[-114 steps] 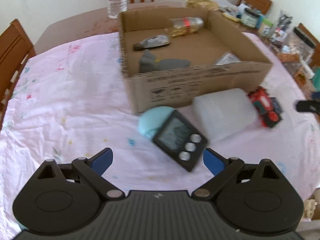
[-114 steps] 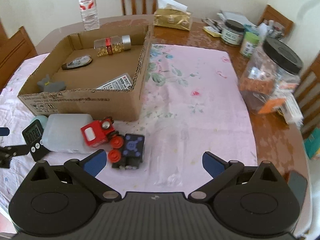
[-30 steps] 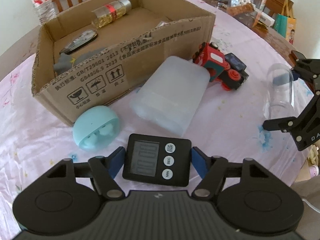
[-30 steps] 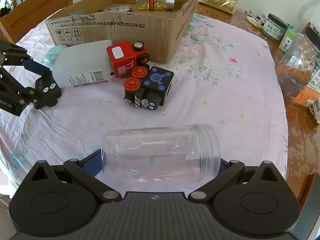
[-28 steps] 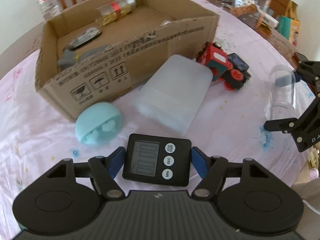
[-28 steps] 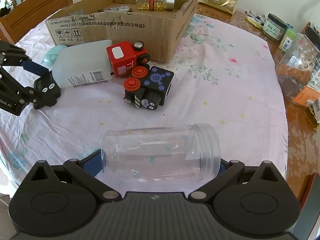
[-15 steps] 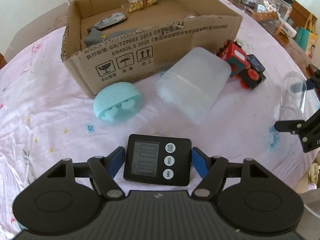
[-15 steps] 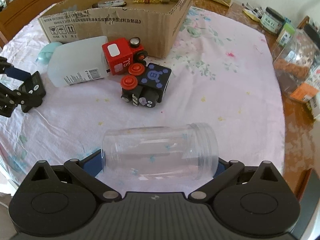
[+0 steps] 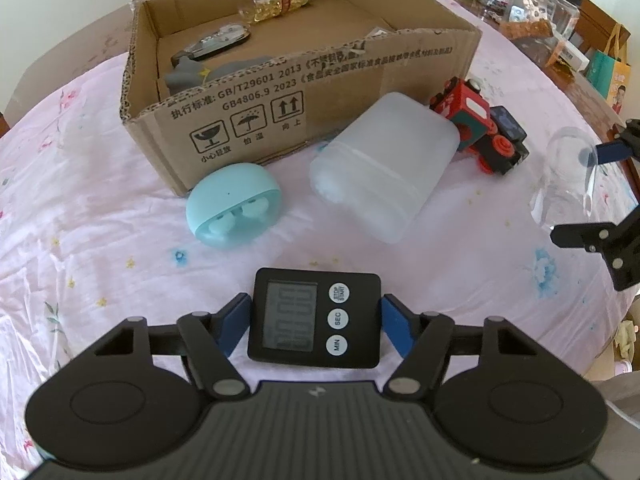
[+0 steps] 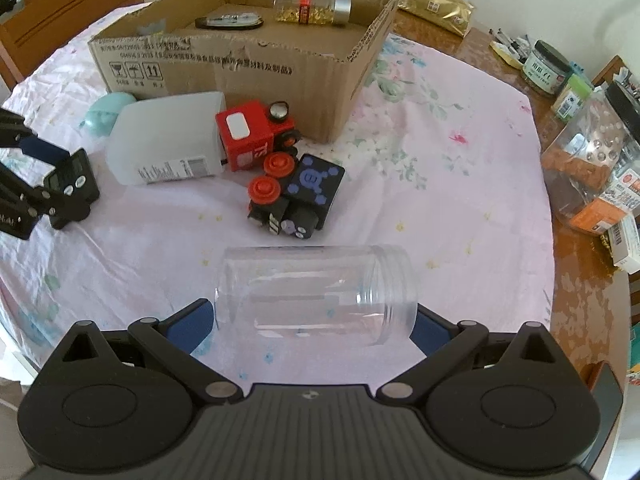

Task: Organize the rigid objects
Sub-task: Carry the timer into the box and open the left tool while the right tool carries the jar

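My left gripper (image 9: 315, 316) has a black digital timer (image 9: 314, 320) between its blue pads, which touch both of its sides; the jaws are closing on it, and it hangs over the pink cloth. My right gripper (image 10: 313, 320) is shut on a clear plastic jar (image 10: 316, 292) that lies crosswise, mouth to the right, with no lid. The open cardboard box (image 9: 320, 92) stands beyond both. On the cloth in front of it lie a frosted container (image 9: 384, 168), a teal earbud case (image 9: 234, 204) and a red and black toy train (image 10: 276, 168).
Inside the box (image 10: 240, 68) lie a pill bottle (image 10: 312, 6), a dark flat item and a grey toy. Jars, packets and a gold bag (image 10: 436, 6) crowd the bare wooden table at the right. Wooden chairs stand around the table.
The left wrist view has swung, so the box now sits nearer its middle; the timer stays in the left grip. The jar stays in the right grip.
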`<state>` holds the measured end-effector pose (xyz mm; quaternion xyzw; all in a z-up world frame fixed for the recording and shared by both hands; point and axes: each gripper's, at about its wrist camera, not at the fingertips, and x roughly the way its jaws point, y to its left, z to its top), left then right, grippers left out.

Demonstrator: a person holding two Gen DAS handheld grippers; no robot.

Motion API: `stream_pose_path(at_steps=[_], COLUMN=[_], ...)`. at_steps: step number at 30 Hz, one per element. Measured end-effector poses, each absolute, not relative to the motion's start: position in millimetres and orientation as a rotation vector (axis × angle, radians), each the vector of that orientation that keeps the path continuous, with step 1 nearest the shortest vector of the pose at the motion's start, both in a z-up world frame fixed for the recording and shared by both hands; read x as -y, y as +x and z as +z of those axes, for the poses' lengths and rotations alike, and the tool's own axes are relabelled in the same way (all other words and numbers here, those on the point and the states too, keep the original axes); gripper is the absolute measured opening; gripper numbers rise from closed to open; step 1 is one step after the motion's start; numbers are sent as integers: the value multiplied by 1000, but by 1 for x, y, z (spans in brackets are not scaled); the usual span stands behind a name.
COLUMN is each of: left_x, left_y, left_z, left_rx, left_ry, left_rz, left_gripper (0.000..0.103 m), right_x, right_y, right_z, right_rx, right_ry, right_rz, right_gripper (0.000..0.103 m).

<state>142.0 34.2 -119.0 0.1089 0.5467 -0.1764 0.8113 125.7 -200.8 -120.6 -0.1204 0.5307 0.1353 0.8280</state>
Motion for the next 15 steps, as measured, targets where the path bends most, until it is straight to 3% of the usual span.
stream_pose_path(at_steps=[15], left_x=[-34], left_y=[142], left_z=[-119], left_rx=[-1172], left_ry=[234], left_rz=[-371], left_gripper=[70], right_x=[191], right_y=[139], right_z=[-118], right_rx=[-1099], right_ry=[-270], right_rz=[280], right_gripper=[94])
